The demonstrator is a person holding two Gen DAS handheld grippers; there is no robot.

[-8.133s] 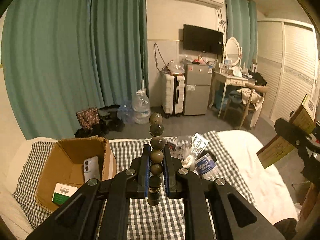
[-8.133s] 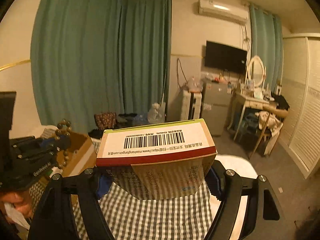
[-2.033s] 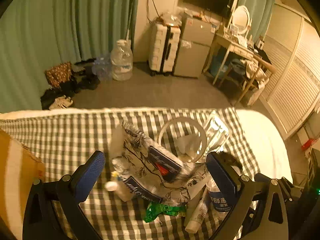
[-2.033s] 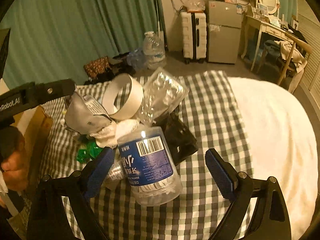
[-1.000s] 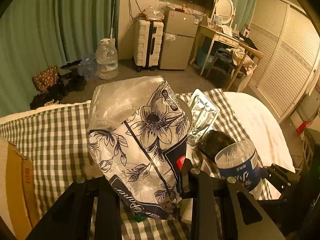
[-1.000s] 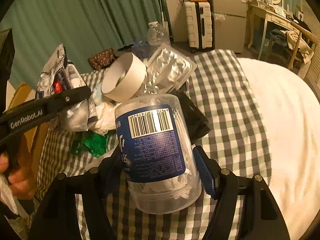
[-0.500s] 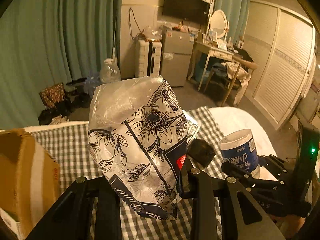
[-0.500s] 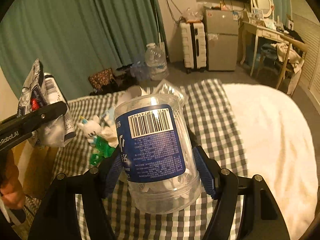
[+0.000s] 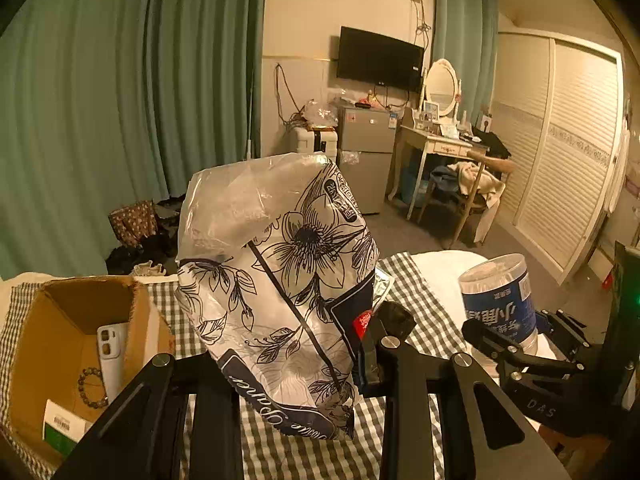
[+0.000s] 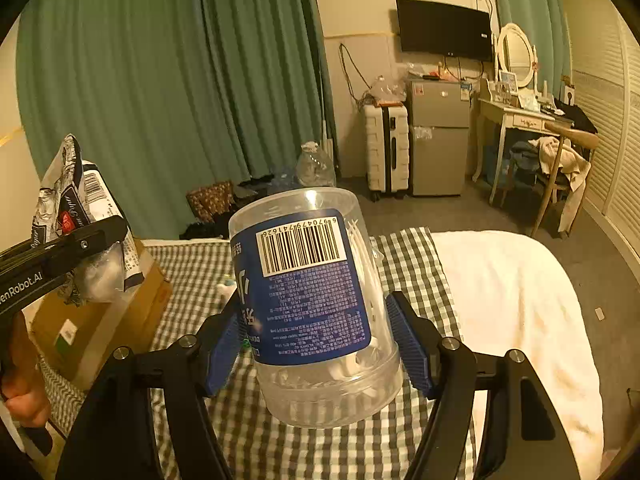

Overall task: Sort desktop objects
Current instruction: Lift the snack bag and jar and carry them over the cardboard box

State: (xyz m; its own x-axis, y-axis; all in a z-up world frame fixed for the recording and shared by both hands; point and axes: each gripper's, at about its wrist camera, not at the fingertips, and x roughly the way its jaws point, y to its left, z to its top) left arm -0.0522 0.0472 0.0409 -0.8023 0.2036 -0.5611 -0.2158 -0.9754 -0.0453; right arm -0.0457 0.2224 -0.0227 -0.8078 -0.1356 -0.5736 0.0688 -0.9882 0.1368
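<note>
Here the left gripper [image 9: 296,364] is clamped on a soft plastic pack printed with black line-drawn flowers on white [image 9: 276,300], its jaws narrow and pressing the pack's lower half, so the pack stands up in front of the lens, clear of the bed. In the right wrist view the same pack shows at nine o'clock, with the person's hand [image 10: 22,396] on the gripper handle at about eight o'clock.

The right gripper [image 10: 320,344] holds a clear round plastic tub with a dark blue label and a white barcode [image 10: 312,300]; the blue pads [image 10: 408,344] sit wide apart against its two sides, and the tub tilts slightly, also lifted off the green-and-white checked cloth [image 10: 200,272]. White sticks show through its clear wall. From the left wrist view this tub appears at three o'clock.

An open brown cardboard box [image 9: 80,320] sits on the cloth at eight o'clock of the left view. Inside it lie a white phone case [image 9: 110,348], a ring of dark beads [image 9: 92,386] and a small white-and-green carton [image 9: 60,426]. A black object [image 9: 394,316] lies on the cloth just right of the pack.
</note>
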